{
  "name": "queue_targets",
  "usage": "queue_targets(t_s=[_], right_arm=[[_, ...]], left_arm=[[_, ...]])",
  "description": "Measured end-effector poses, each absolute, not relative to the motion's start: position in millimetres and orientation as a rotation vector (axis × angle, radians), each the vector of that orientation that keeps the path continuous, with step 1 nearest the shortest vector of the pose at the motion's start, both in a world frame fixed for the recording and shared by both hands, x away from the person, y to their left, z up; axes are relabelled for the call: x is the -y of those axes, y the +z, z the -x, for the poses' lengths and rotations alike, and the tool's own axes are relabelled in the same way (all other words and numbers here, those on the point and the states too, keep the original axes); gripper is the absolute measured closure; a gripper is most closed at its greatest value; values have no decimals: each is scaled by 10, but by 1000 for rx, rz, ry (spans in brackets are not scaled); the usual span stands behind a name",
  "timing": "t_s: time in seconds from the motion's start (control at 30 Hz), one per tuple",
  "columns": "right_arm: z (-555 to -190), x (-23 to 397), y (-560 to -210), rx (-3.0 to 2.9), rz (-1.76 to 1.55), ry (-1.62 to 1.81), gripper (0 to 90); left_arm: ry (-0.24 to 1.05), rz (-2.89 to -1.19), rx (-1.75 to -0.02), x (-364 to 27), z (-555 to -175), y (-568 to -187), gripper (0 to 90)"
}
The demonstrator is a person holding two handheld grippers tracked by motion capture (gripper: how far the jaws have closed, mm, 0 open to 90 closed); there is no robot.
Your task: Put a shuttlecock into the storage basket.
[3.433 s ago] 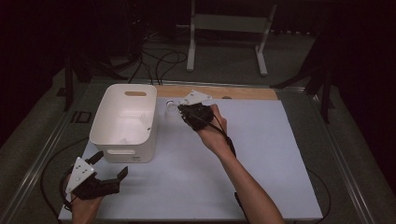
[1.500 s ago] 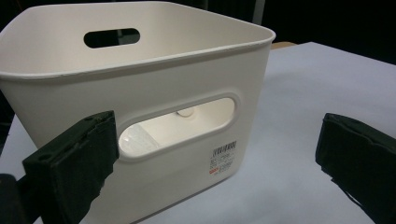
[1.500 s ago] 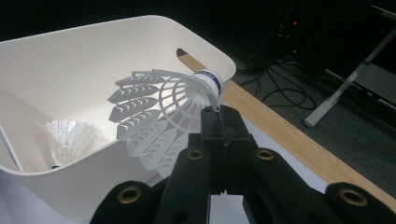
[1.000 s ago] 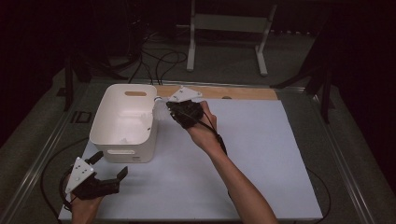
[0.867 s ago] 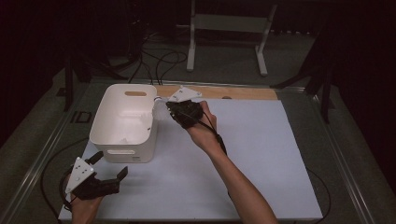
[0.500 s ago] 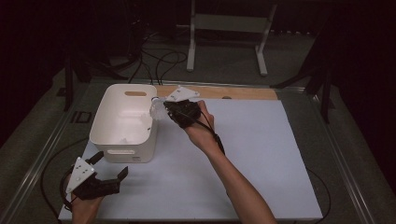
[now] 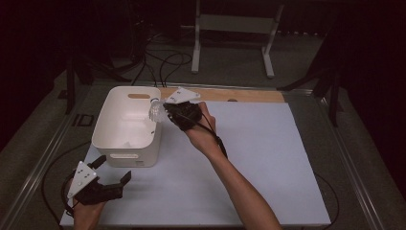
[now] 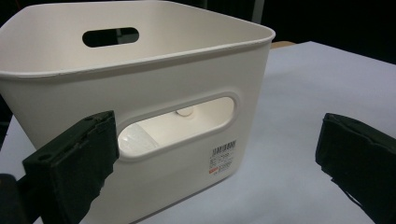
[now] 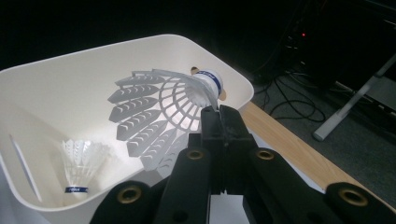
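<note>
At the near left of the surface (image 7: pixel 249 158), the left gripper (image 7: pixel 111 178) rested with fingers released. Over the white bin's (image 7: pixel 125 125) right rim, the right gripper (image 9: pixel 218 122) clenched a plastic shuttlecock (image 9: pixel 159 112); another shuttlecock (image 9: pixel 79 164) lay inside. Next, I'd judge, it needed releasing over the bin.

A white table top (image 7: pixel 258 158) is seen under the work, with a strip of bare wood (image 7: pixel 239 95) along its far edge. Beyond it, a grey floor (image 7: pixel 230 72) is crossed by black cables (image 7: pixel 163 60), and a pale metal stand (image 7: pixel 234 28) is set there.
</note>
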State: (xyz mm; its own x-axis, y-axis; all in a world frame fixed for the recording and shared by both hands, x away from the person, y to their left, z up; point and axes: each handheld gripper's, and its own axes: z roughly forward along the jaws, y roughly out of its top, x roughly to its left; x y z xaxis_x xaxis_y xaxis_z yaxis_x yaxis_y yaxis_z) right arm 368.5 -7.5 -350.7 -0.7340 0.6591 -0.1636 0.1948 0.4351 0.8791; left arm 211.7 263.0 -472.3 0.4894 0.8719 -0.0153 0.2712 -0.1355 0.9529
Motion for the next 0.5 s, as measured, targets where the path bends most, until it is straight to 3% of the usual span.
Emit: queue_targets(t_s=[0.5], right_arm=[[-3690,19,-3519,-2202,-709,1276,900]], left_arm=[[708,-1672,-990,-2626,-2117,-4726,0]])
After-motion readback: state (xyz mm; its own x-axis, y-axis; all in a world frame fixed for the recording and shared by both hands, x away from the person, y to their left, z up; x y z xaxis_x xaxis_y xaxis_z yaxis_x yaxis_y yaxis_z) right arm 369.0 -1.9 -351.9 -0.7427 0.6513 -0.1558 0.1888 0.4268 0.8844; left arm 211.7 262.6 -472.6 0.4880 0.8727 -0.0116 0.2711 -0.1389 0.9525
